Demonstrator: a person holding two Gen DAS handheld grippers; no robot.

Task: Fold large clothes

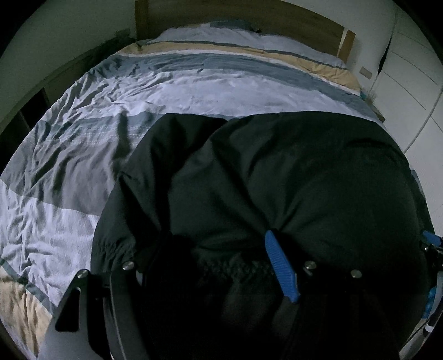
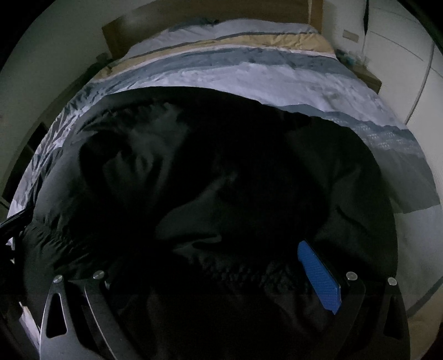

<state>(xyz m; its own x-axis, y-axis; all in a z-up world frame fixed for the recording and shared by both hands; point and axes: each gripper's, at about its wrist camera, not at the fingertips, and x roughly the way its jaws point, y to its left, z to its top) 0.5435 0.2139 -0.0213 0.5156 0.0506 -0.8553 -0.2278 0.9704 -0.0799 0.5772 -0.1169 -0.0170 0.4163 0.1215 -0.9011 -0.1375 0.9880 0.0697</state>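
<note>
Both my left gripper (image 1: 221, 265) and right gripper (image 2: 221, 277) have jaws clenched on the black jacket (image 1: 290, 171) over the bed (image 1: 83, 155).

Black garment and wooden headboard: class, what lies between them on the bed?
Only the striped duvet cover lies between the black garment and the headboard; nothing rests on that stretch. The left wrist view shows it best.
</note>
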